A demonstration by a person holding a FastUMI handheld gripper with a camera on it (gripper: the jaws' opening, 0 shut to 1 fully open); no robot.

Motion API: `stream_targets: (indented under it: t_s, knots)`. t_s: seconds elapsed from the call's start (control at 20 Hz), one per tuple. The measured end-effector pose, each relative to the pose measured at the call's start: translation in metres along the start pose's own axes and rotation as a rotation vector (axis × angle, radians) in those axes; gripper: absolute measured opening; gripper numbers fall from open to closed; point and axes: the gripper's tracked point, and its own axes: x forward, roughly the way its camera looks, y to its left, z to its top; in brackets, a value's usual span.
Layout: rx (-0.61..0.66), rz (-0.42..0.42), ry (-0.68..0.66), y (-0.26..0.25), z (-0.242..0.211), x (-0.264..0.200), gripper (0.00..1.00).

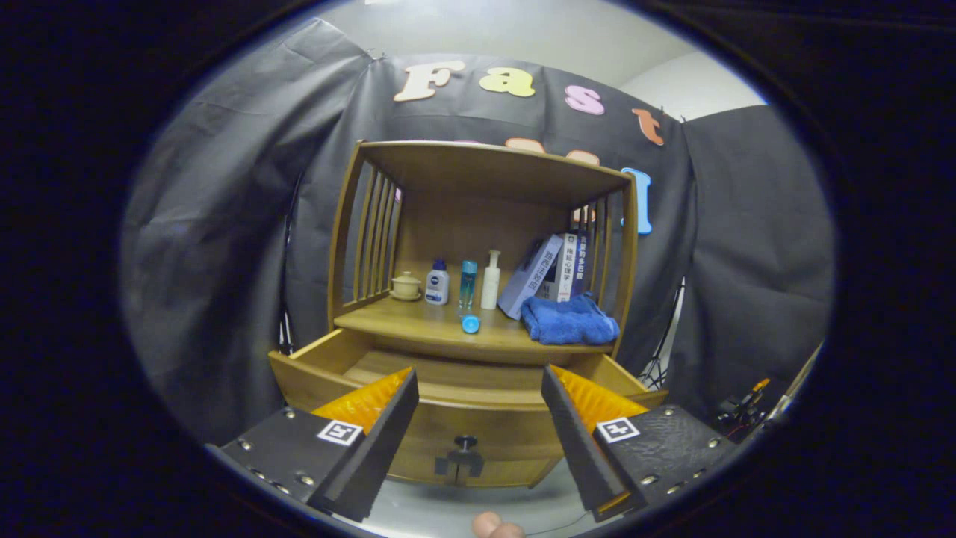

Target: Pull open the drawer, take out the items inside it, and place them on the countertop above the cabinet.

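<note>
— Looking at the drawer (455, 373): it is pulled open under the countertop (441, 329), and its visible floor looks bare.

— And the gripper (478, 388)?

— Spread wide, holding nothing, above the drawer's front. A blue bottle (470, 323) lies on the countertop; little seems left.

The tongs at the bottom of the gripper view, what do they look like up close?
The tongs are two wedge-shaped fingers that taper to a point toward the drawer, with ribbed inner faces. Each sits on a flat block fixed with small silver screws, and each block carries a square black-and-white marker tag. The right block looks rough and textured. A fingertip peeks in below.
</note>
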Motion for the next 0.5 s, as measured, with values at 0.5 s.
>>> stream_targets:
  t_s: [0.5]
  knots:
    - [0.055, -0.013, 0.053, -0.004, -0.075, 0.003, 0.98]
